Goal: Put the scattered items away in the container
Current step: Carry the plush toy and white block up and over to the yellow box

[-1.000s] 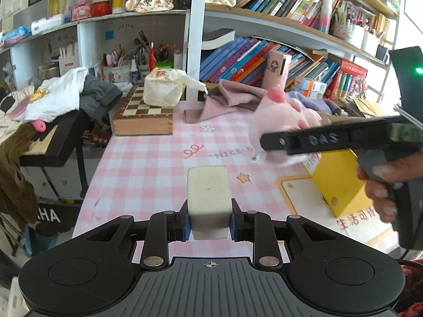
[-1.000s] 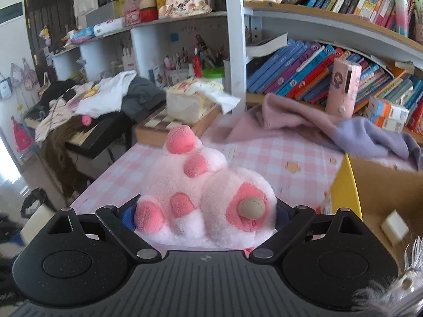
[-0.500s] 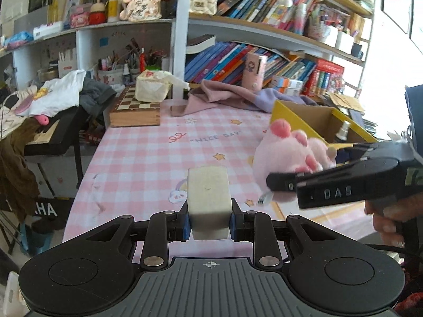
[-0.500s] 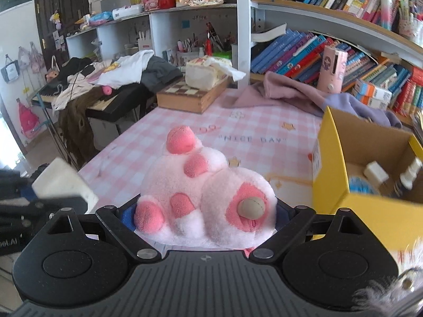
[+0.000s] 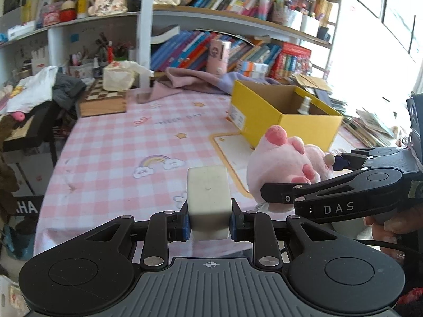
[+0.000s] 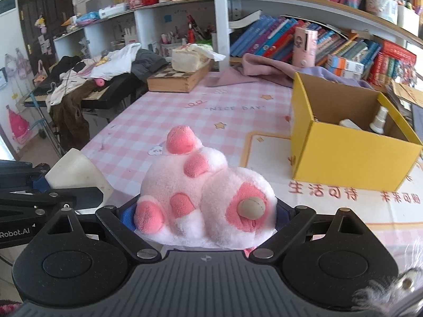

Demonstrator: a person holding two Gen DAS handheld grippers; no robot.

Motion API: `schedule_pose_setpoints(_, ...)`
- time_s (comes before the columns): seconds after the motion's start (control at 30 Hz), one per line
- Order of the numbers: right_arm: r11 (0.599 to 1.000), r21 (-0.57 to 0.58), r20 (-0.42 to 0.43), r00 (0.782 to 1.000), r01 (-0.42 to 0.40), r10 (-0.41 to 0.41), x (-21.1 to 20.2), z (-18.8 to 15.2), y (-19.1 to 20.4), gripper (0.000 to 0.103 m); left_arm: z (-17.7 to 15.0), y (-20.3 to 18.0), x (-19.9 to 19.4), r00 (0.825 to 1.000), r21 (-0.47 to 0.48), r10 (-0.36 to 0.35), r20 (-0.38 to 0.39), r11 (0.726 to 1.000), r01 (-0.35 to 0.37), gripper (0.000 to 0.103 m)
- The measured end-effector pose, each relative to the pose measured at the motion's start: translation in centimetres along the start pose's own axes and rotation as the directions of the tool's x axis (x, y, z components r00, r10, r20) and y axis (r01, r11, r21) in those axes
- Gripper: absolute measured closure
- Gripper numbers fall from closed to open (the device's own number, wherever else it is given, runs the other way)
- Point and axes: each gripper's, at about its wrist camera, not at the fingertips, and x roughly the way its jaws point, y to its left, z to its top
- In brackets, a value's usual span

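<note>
Shelving: a white and wood bookshelf (image 5: 238, 21) runs along the far side, packed with books, jars and boxes.
Desk: the desk (image 5: 111, 142) carries a pink-and-white checked cloth printed with stars, a rainbow and the words "NICE DAY".
Container: a yellow cardboard box (image 6: 343, 155) stands open on the right part of the desk; a white spray bottle (image 6: 378, 120) and another pale item lie inside it.
Cloth heap: a pink and lilac garment (image 5: 195, 82) lies crumpled at the far edge of the desk, behind the box.
Chessboard: a wooden chessboard case (image 6: 179, 79) sits at the far left corner of the desk with a cream tissue pack (image 6: 190, 58) on top.
Plush toy: a pink and white plush paw (image 6: 201, 198) is held above the near part of the desk, in front of the box and outside it.
Right claw: the right claw (image 6: 206, 216) has its jaws set wide and clamped on the plush paw from both sides; a hand (image 5: 391, 224) grips its handle.
White block: a pale rectangular block (image 5: 207, 198) stands upright in the grip, above the near desk edge, left of the plush paw.
Left claw: the left claw (image 5: 208, 224) is closed tight on the block, its blue pads pressed to both sides.
</note>
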Motion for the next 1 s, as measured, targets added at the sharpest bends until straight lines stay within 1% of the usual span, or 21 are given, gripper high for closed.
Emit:
schedule_pose_setpoints(0.23, 0.995, 0.056, -0.014, 0.997, 0.077, -0.076, -2.0, -1.6, -1.9, 0.011, -0.3, -2.0, 0.8, 0.997, 0.047, -0.077, -0.03, 0.996, 0.079, 0.078)
schedule_pose_setpoints(0.43, 0.982, 0.114, -0.042, 0.989, 0.148, -0.144, -3.4, -2.9, -3.6, 0.011, -0.4, -3.8, 1.7, 0.987, 0.077, -0.149, -0.052, 0.985, 0.153, 0.078)
schedule_pose_setpoints(0.6, 0.971, 0.134, -0.053, 0.98, 0.196, -0.191, -4.5, -4.1, -4.6, 0.011, -0.2, -5.4, 2.7, 0.976, 0.108, -0.205, -0.073, 0.971, 0.212, 0.078)
schedule_pose_setpoints(0.8, 0.947, 0.201, -0.074, 0.967, 0.252, -0.242, -5.8, -5.1, -6.5, 0.011, 0.4, -7.5, 3.5, 0.96, 0.161, -0.265, -0.086, 0.947, 0.276, 0.078)
schedule_pose_setpoints(1.0, 0.925, 0.233, -0.085, 0.954, 0.3, -0.288, -7.2, -5.7, -8.0, 0.011, 0.9, -9.5, 4.4, 0.943, 0.191, -0.316, -0.104, 0.924, 0.331, 0.078)
